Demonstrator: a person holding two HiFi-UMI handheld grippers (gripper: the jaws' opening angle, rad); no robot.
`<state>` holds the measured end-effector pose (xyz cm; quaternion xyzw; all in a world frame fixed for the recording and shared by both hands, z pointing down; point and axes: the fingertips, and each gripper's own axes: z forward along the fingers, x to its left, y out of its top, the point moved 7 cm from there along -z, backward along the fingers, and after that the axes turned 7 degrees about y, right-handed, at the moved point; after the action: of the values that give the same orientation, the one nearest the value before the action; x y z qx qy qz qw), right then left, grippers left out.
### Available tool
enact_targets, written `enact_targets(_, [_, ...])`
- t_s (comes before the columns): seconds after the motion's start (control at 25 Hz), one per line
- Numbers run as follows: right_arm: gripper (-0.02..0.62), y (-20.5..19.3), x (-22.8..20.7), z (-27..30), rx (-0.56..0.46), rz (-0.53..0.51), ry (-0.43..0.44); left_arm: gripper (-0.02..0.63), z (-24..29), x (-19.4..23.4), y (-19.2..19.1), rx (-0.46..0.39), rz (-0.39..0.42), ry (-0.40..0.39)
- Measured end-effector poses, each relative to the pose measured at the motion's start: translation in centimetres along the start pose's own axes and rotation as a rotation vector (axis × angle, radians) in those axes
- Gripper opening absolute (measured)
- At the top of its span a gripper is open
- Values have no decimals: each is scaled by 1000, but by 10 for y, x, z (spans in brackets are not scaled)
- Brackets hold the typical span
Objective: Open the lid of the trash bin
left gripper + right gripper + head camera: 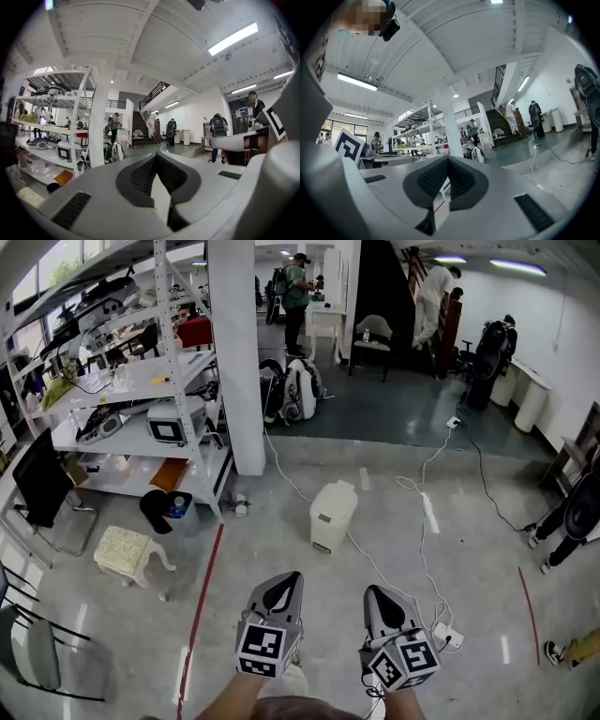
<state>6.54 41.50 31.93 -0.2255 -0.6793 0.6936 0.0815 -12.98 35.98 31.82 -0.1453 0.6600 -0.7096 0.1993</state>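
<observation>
The trash bin (pixel 333 514) is a small cream-white bin standing on the grey floor, its lid down. It is ahead of both grippers and well apart from them. In the head view my left gripper (pixel 280 587) and right gripper (pixel 382 600) are held side by side low in the picture, pointing toward the bin. Each has its jaws closed together at the tips with nothing between them. The left gripper (pixel 157 157) and the right gripper (pixel 448 161) look out across the room in their own views, and I cannot pick out the bin in either.
A white pillar (pixel 234 352) and a metal shelving rack (pixel 159 381) stand to the bin's left, with a black bucket (pixel 167 507) and a cream stool (pixel 127 554) below. White cables (pixel 422 521) run past the bin to a power strip (pixel 445 636). A red tape line (pixel 202 606) crosses the floor. A person's legs (pixel 562 521) show at right.
</observation>
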Motion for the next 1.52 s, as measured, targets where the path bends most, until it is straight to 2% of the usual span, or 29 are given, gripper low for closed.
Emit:
enact_targets(0.28, [34,16,-20,47,-5,-1,-18,-5,47,26,12,3,-1,-9])
enact_targets(0.88, [34,22,-35,139,-43,-10,-46,-5,121,93,24,-24,25,-44])
enact_targets(1.52, [34,18,-66,188,-39,-19,-93,-5,181,120,16,-25,12,-78])
